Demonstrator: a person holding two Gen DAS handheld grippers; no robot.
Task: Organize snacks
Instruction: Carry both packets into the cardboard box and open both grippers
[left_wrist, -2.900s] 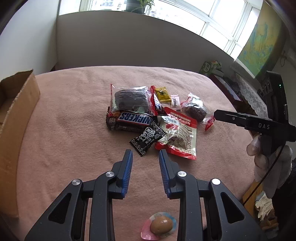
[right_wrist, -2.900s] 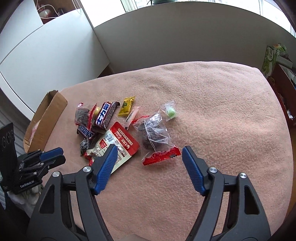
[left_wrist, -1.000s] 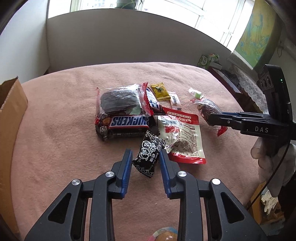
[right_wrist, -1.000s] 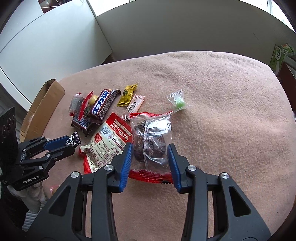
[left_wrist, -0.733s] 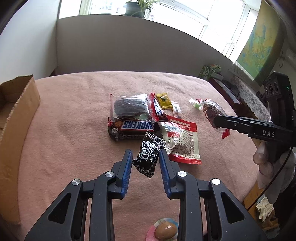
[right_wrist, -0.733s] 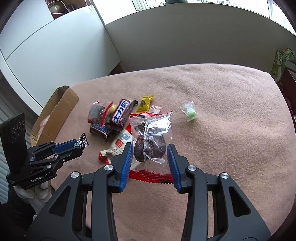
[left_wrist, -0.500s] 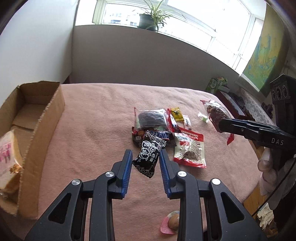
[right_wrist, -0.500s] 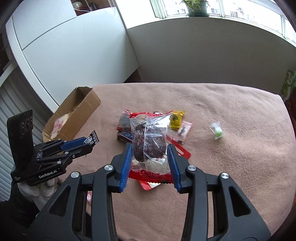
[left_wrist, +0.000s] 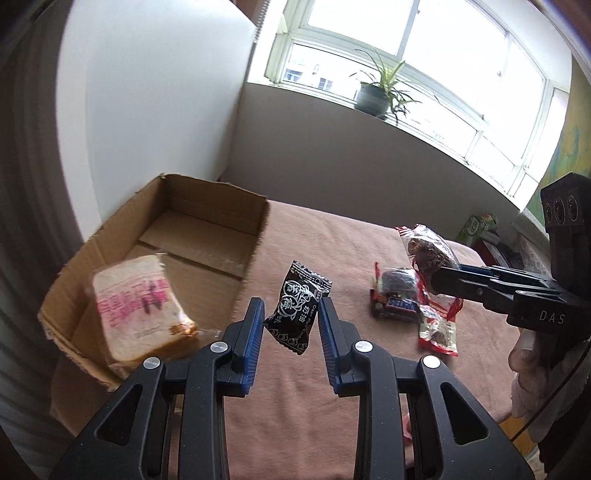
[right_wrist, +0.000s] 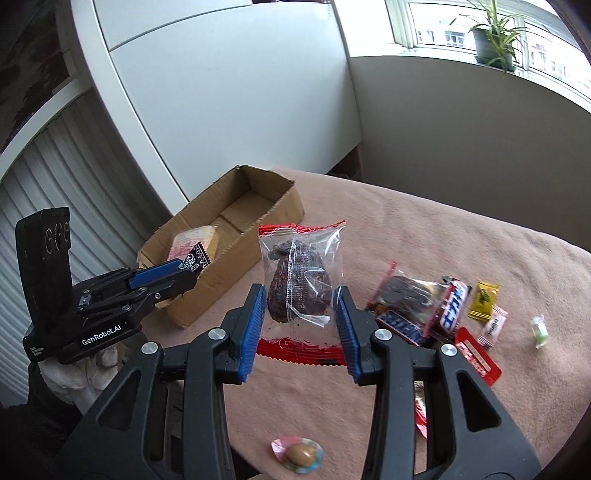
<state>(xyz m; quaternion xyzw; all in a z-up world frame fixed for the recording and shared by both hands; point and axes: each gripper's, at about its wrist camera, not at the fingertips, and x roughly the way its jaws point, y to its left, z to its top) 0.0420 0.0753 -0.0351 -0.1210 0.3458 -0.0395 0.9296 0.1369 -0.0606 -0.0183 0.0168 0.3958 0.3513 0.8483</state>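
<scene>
Both packets, lying in the pile on the pink cloth 2.9 s ago, were now aloft and carried toward the box.

Item 1: black sachet (left_wrist: 297, 312), white print, pinched between the pads of my left gripper (left_wrist: 291, 325), held clear of the cloth just beside the near corner of the cardboard box (left_wrist: 218, 218).

Item 2: clear packet (right_wrist: 301, 280) with red ends and a dark lumpy filling, clamped at its sides by my right gripper (right_wrist: 300, 321), hanging above the cloth between box and pile.

Item 3: the box, open-topped, one wrapped bread slice (left_wrist: 138, 306) leaning inside at the near end; far end bare.

Item 4: remaining pile (right_wrist: 424, 306) on the pink cloth (right_wrist: 461, 243): Snickers bars, red pouch, yellow sachet, small green sweet, well apart from the box.

Handling note, as I judged it: carry each packet fully over the box wall before letting go, favour the bare far end, and release one at a time so my grippers did not meet.
</scene>
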